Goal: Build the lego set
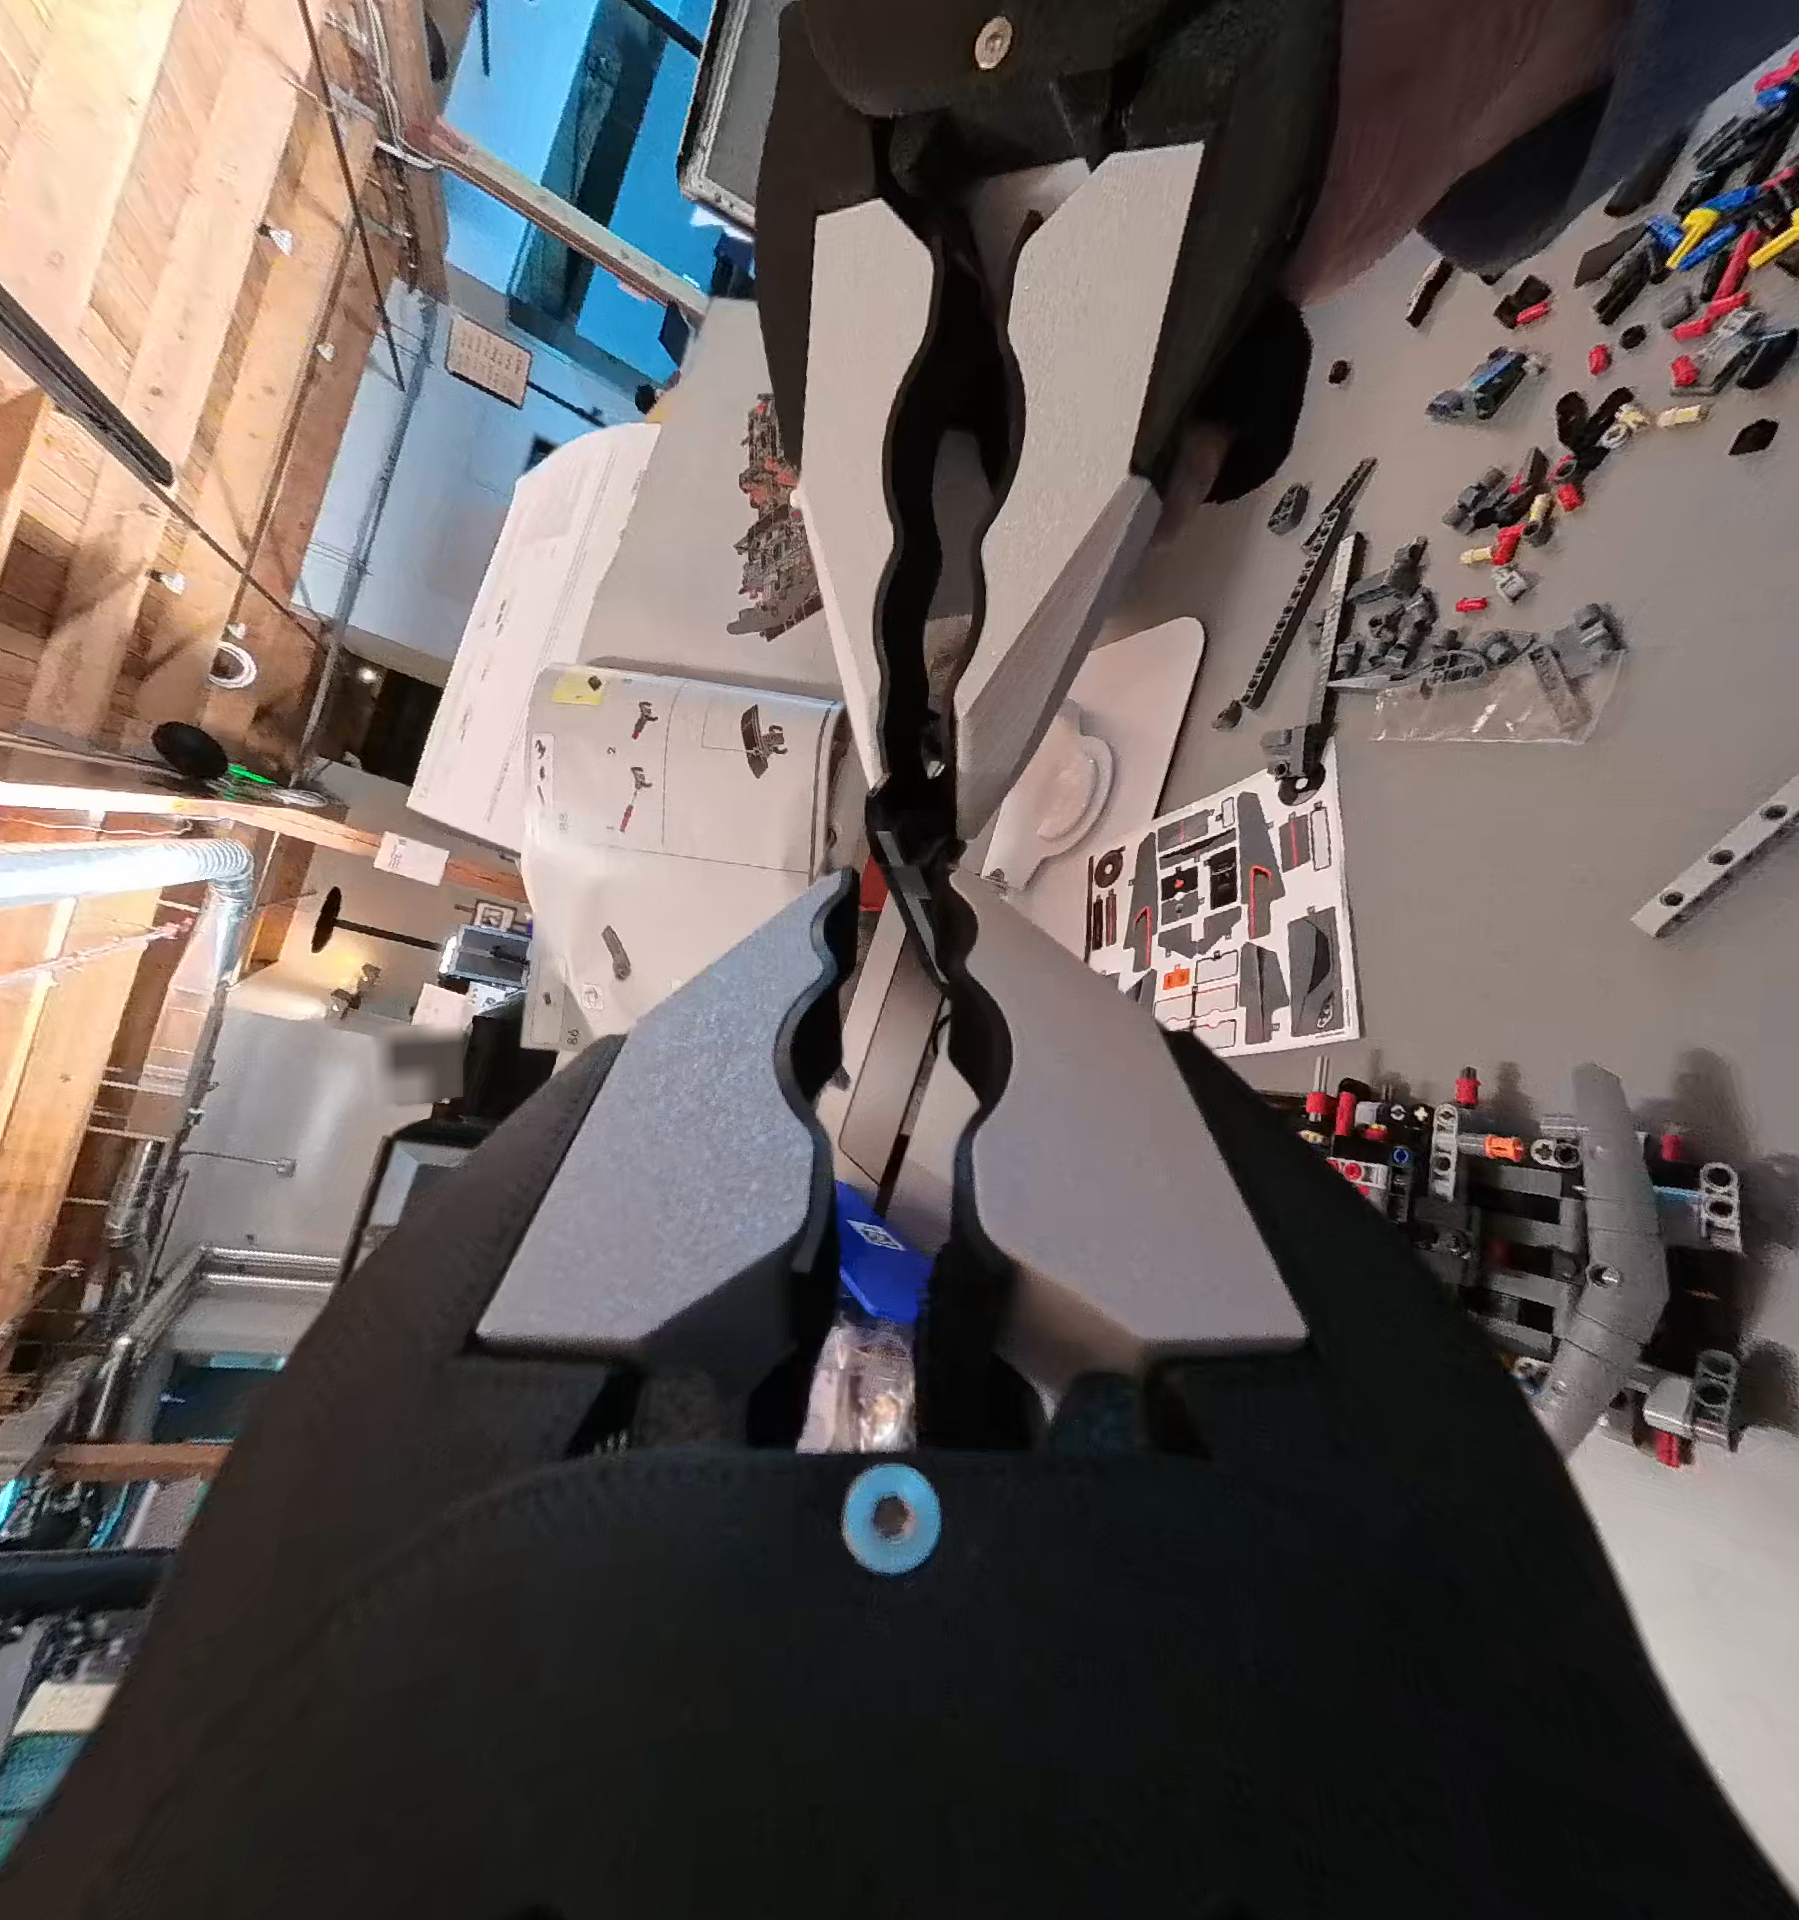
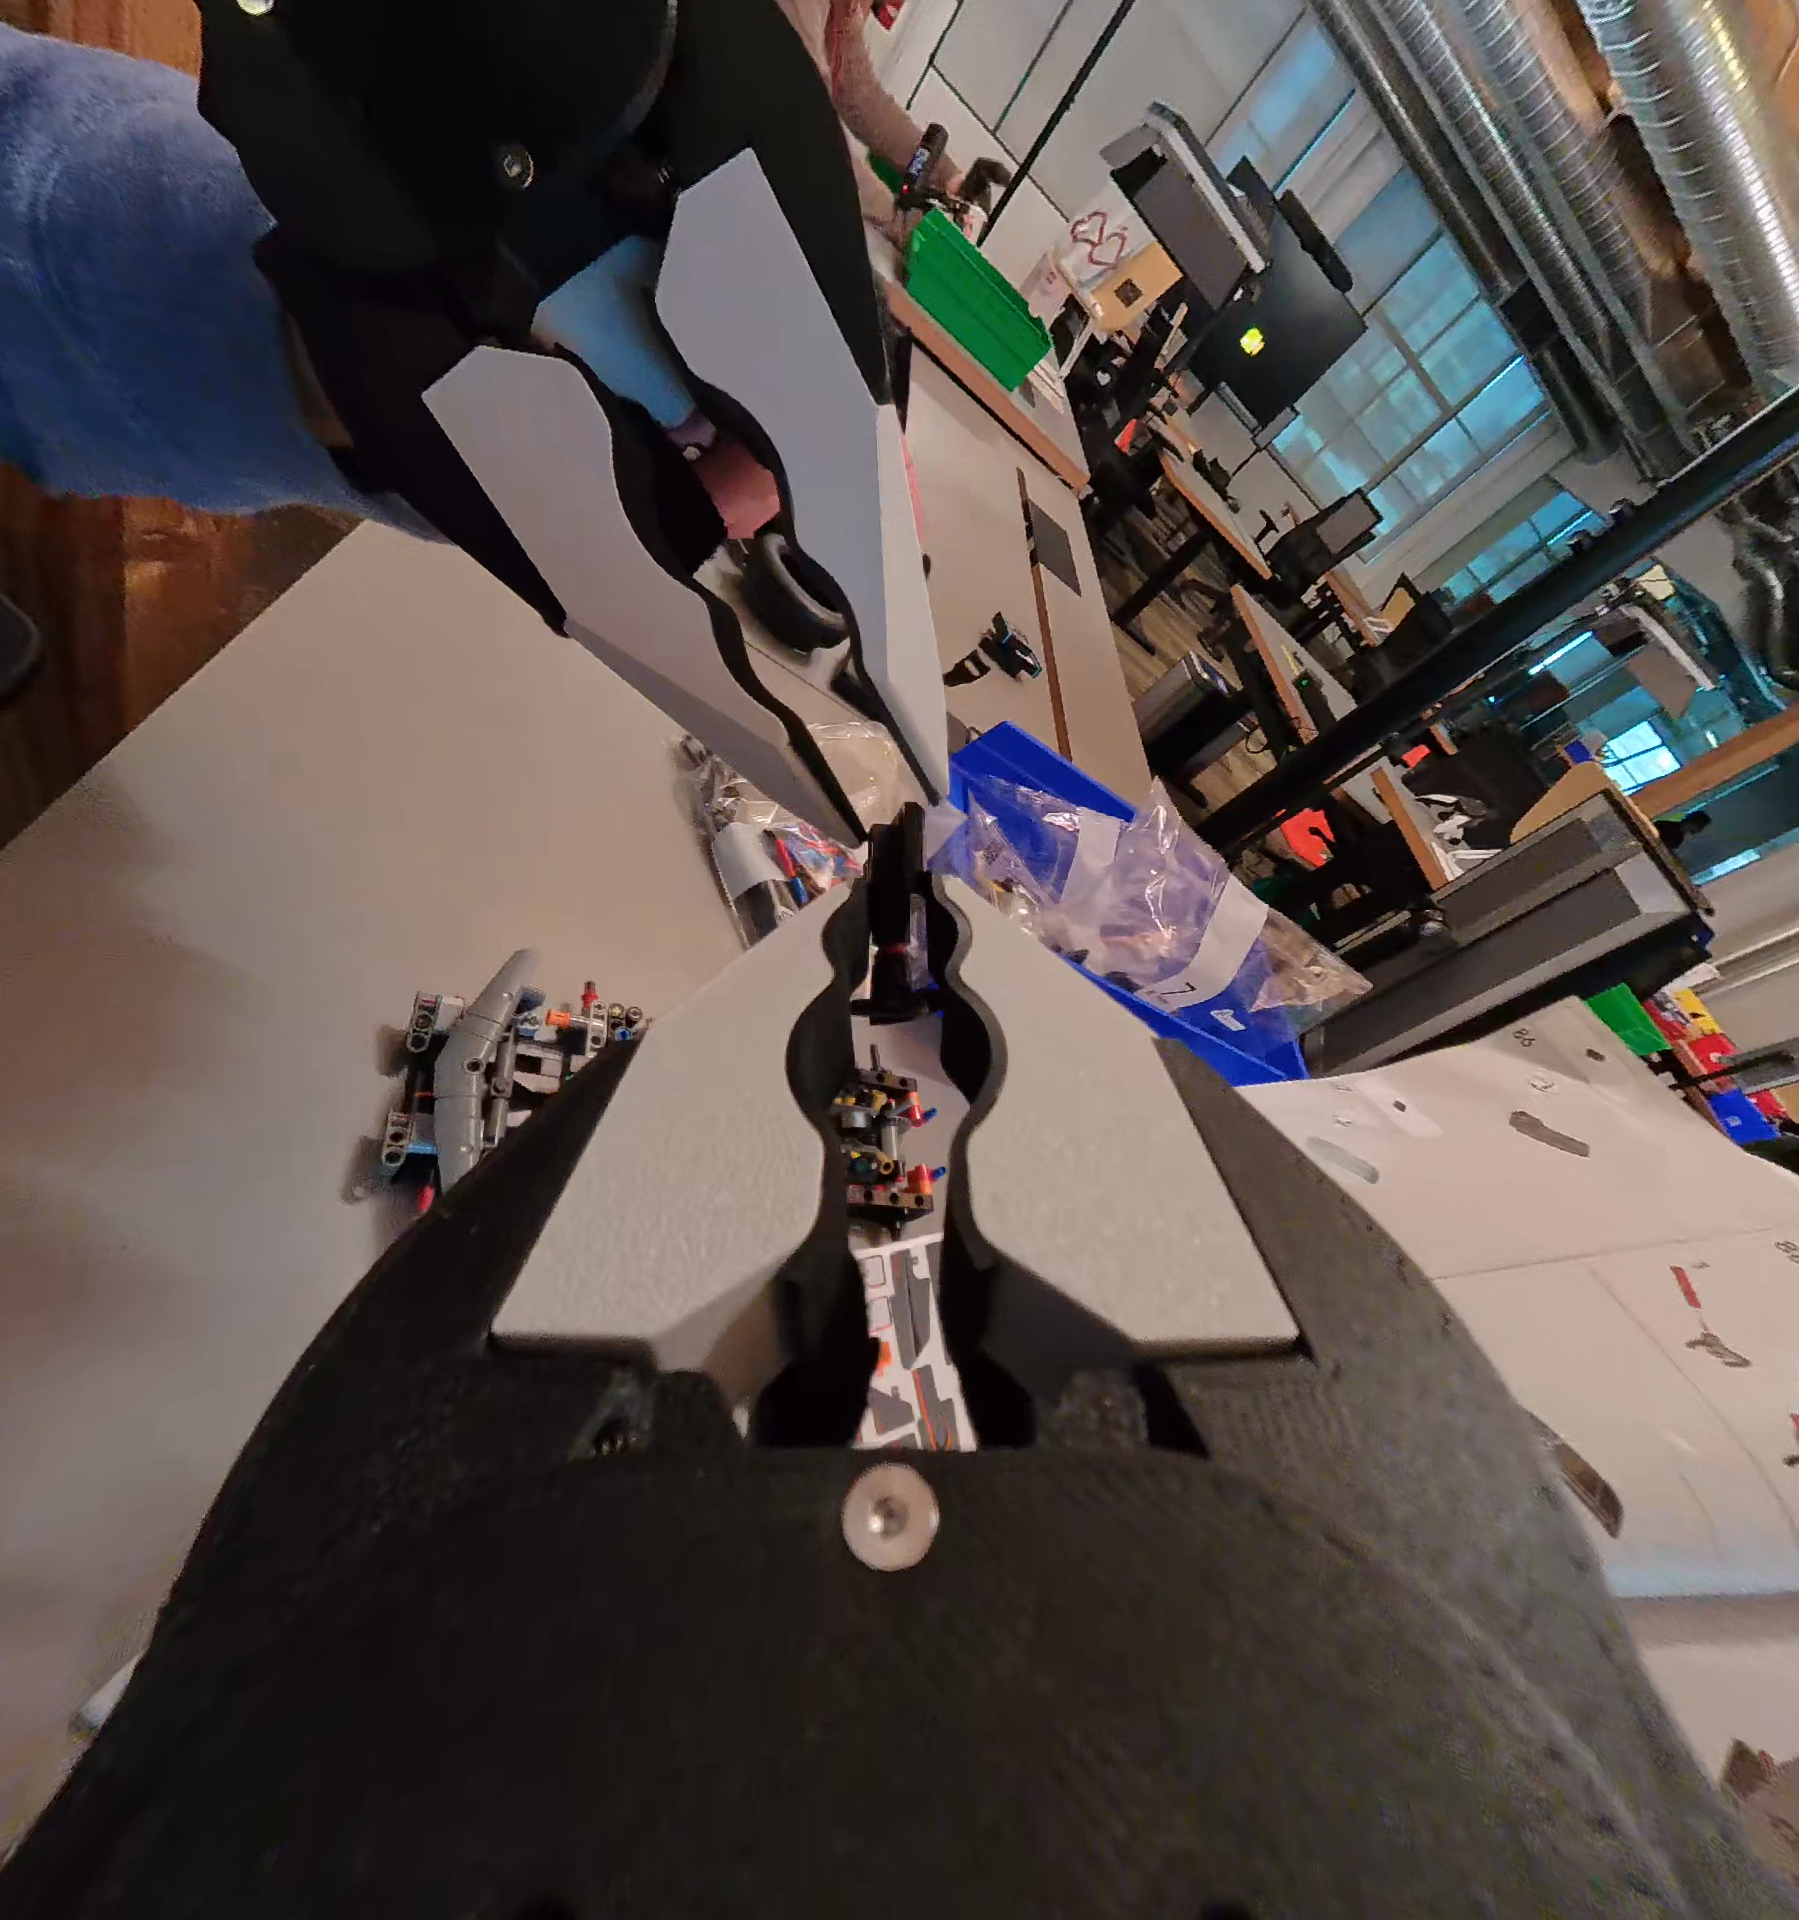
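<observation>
In the left wrist view, the left gripper (image 1: 910, 894) is pinching a black lego piece (image 1: 914, 871) at frame centre, while the right gripper (image 1: 916, 769) is clamping its upper end. Loose lego parts (image 1: 1643, 312) are lying upper right.

In the right wrist view, both grippers are meeting mid-frame on that black lego piece (image 2: 895, 904); a blue bin (image 2: 1134, 966) is sitting just right of centre.

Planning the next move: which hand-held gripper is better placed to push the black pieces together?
Neither clearly: the left hand-held gripper and right hand-held gripper meet tip to tip, each shut on black pieces.
</observation>
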`<state>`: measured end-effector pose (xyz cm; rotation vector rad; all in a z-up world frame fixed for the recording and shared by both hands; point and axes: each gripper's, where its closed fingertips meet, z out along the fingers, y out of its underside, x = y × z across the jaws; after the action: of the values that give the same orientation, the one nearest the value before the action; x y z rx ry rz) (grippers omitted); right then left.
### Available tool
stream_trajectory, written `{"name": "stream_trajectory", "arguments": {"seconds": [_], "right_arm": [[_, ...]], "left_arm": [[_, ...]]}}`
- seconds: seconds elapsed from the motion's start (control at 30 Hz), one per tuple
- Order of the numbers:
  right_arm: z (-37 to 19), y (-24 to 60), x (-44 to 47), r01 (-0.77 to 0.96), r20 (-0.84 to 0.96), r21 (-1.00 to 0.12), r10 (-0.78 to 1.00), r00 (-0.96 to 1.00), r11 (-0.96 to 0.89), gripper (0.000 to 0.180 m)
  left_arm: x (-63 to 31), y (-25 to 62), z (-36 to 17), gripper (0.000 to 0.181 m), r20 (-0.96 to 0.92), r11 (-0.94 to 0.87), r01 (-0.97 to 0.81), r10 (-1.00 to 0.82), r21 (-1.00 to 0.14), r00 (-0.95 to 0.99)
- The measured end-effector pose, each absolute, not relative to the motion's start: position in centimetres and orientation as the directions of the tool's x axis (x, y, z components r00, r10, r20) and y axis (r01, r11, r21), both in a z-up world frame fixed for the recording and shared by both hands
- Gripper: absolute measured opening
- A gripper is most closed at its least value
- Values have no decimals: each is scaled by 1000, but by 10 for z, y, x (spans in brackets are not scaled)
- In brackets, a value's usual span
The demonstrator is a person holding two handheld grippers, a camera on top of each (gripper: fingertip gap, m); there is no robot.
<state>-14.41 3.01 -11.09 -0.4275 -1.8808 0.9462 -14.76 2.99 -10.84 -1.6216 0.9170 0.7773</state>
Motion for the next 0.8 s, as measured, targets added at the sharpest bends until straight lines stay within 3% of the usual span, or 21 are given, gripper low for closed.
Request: {"name": "stream_trajectory", "arguments": {"seconds": [0.03,0.27,0.57,0.8], "right_arm": [[-112,29,-145,-96,590,-768,641,-491,633,6],[-114,32,-152,-79,500,-834,686,-529,547,7],[-103,28,-150,-116,373,-915,701,-608,387,7],[-100,29,-147,-112,301,-946,702,-646,303,7]], "left_arm": [[-149,29,-110,12,-848,-135,-866,-175,-482,500],[-166,19,-111,19,-803,-140,-815,-142,-563,579],[-165,23,-125,22,-643,-98,-674,-226,-732,732],[-161,29,-123,6,-547,-48,-575,-255,-817,798]]}}
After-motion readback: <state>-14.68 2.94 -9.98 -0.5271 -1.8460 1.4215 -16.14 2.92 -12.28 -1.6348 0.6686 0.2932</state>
